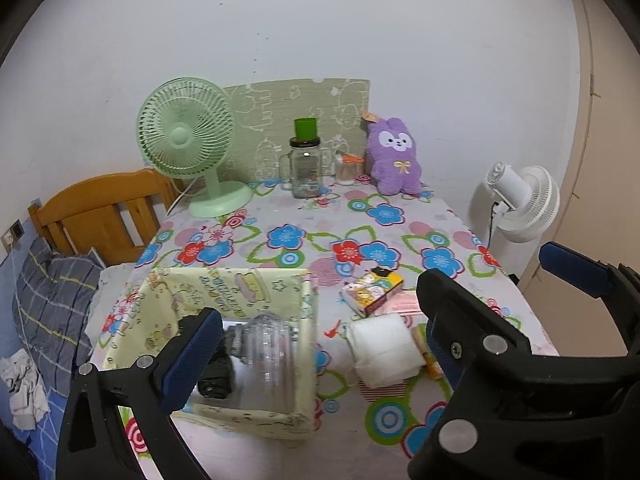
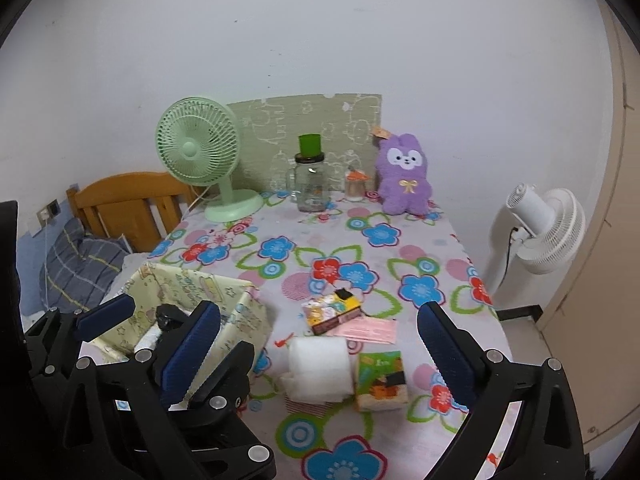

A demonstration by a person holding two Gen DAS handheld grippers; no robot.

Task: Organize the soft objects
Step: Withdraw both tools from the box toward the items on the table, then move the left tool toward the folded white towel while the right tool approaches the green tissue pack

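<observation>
A purple plush rabbit [image 1: 395, 156] [image 2: 404, 176] sits upright at the table's far edge against the wall. A white tissue roll [image 1: 384, 350] [image 2: 318, 368] lies near the front of the flowered table. A pale yellow fabric box [image 1: 224, 296] [image 2: 192, 292] stands at front left, holding a clear glass jar [image 1: 266, 348] and a black item [image 1: 214, 376]. My left gripper [image 1: 316, 344] is open and empty above the box and roll. My right gripper [image 2: 320, 352] is open and empty, with the roll between its fingers' line of sight. The left gripper's fingers [image 2: 108, 316] show over the box in the right wrist view.
A green desk fan [image 1: 188, 144], a glass mug with a green cup on top [image 1: 306, 168], and a small jar [image 1: 346, 168] stand at the back. A small tissue pack [image 2: 382, 380], a cartoon box [image 2: 332, 310] and a pink paper [image 2: 368, 330] lie near the roll. A white floor fan [image 2: 548, 228] is right; a bed [image 1: 60, 280] left.
</observation>
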